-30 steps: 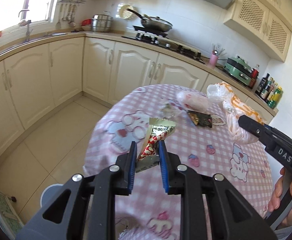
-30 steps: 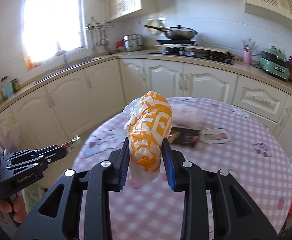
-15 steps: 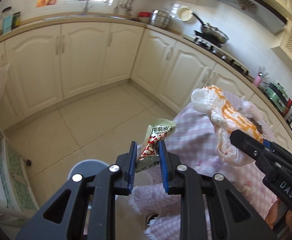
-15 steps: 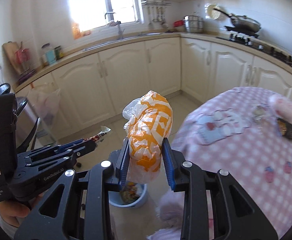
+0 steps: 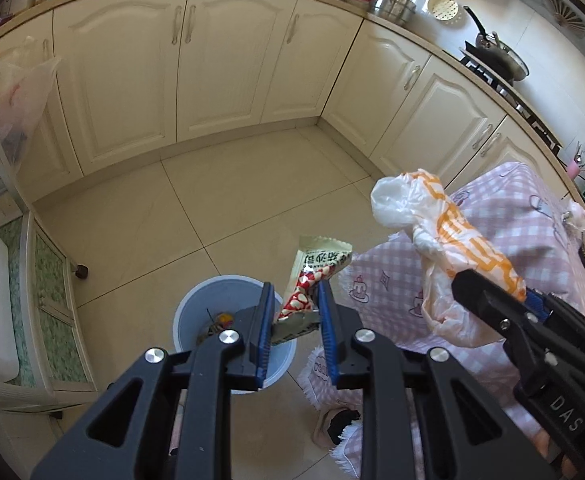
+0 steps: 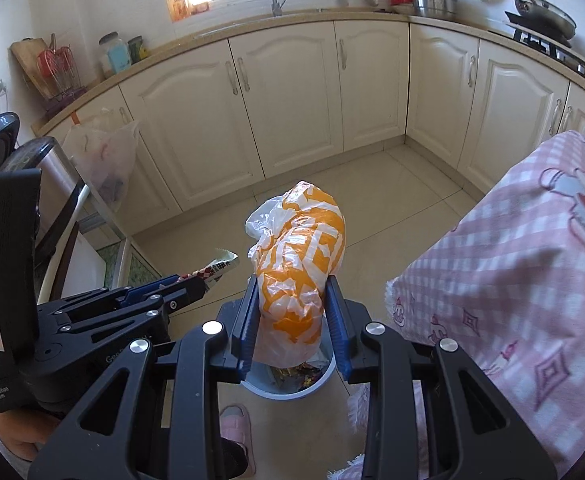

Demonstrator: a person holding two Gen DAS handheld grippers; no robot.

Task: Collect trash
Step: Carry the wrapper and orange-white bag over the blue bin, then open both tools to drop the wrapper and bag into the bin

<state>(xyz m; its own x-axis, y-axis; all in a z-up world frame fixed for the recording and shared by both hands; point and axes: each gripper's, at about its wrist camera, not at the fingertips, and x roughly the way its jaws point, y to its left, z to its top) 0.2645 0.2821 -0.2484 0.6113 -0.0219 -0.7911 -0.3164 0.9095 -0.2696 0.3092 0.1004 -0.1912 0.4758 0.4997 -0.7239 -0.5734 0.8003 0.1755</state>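
Left tongs (image 5: 294, 320): clamped on a snack wrapper (image 5: 312, 276); the blue pads press its lower end, the white top with printed characters stands free above them toward 12 o'clock.
Right tongs (image 6: 292, 320): clamped on a crumpled orange-and-white plastic bag (image 6: 300, 264); the bag bulges out above the pads, a white tuft at its 10 o'clock side.
Bin (image 5: 196, 308): pale blue, round, standing on the tiled floor; in the left wrist view it lies under the left tongs, showing at their 9 o'clock side. In the right wrist view its rim (image 6: 288, 390) shows just below the held bag, at 6 o'clock.
Bin contents: some coloured scraps already inside; what they are cannot be told.
Worktop (image 6: 532, 280): round, draped in a pink checked cloth with cartoon prints, at 3 o'clock of the right tongs.
Tongs together: side by side; the wrapper is at 9 o'clock of the bag, apart from it.
Person: a pink slipper (image 6: 236, 424) on the floor at 7 o'clock of the bin.
Background: cream cabinets, sink under a window.
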